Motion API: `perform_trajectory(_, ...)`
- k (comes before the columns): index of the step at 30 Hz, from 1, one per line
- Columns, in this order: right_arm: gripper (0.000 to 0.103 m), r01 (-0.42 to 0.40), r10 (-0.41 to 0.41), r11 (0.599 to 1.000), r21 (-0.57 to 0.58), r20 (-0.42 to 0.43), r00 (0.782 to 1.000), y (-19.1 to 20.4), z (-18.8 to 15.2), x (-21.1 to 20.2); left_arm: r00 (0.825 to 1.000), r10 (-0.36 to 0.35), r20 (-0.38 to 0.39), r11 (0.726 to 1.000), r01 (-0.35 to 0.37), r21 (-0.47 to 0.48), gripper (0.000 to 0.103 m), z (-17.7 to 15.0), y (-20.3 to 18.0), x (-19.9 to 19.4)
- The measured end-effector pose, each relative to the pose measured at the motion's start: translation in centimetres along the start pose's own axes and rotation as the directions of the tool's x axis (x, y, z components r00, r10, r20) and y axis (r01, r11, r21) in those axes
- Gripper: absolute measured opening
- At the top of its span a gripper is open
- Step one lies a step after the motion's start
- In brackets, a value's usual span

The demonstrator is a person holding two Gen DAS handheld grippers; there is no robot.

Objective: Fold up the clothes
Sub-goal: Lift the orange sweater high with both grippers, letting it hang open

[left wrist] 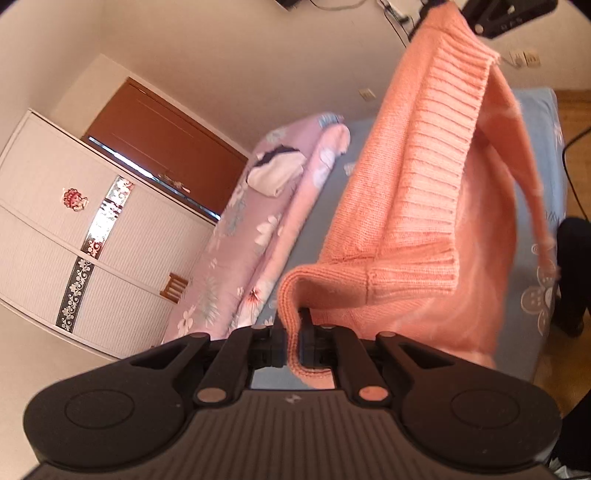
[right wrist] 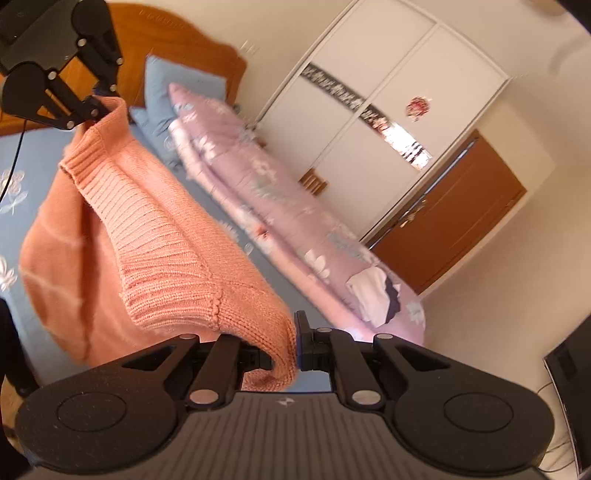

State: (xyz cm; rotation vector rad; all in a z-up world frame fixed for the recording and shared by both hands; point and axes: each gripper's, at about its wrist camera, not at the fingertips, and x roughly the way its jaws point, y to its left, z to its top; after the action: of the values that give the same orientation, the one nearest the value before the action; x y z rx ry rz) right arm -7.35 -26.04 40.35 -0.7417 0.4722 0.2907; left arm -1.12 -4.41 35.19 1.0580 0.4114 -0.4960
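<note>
A salmon-pink knitted sweater (left wrist: 424, 177) hangs in the air above the bed, stretched between both grippers along its ribbed hem. My left gripper (left wrist: 293, 328) is shut on one end of that edge, and the knit folds over its fingers. In the same view my right gripper (left wrist: 476, 26) holds the far end at the top right. In the right wrist view the sweater (right wrist: 155, 229) drapes to the left. There my right gripper (right wrist: 293, 332) is shut on the near corner, and the left gripper (right wrist: 101, 107) pinches the far corner at the upper left.
Below lies a blue bed sheet (left wrist: 532, 147) with a folded pink floral quilt (left wrist: 251, 236) beside it, and a white and dark garment (left wrist: 277, 173) on the quilt. A white wardrobe (right wrist: 369, 110), a brown door (right wrist: 450, 214), a blue pillow (right wrist: 166, 85) and a wooden headboard (right wrist: 177, 37) stand beyond.
</note>
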Motion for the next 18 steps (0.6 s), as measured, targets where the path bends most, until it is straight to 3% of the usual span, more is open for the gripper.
perform_trajectory(4, 0.011, -0.016, 0.017, 1.0, 0.02, -0.01, 1.0, 0.0, -0.7, 0.4, 1.0, -0.02, -0.002, 1.0, 0.02, -0.014, 0.005, -0.6, -0.5, 0.9)
perform_trajectory(11, 0.011, -0.104, 0.107, 0.994, 0.032, -0.088, 0.99, 3.1, -3.3, 4.6, 0.993, -0.079, -0.083, 0.996, 0.075, -0.048, 0.006, -3.1, -2.6, 5.7)
perform_trajectory(18, 0.011, -0.077, 0.085, 0.994, 0.076, -0.1, 0.991, 3.9, -3.6, 9.3, 0.987, -0.079, -0.137, 0.991, 0.063, -0.121, 0.006, -3.9, -2.1, 10.3)
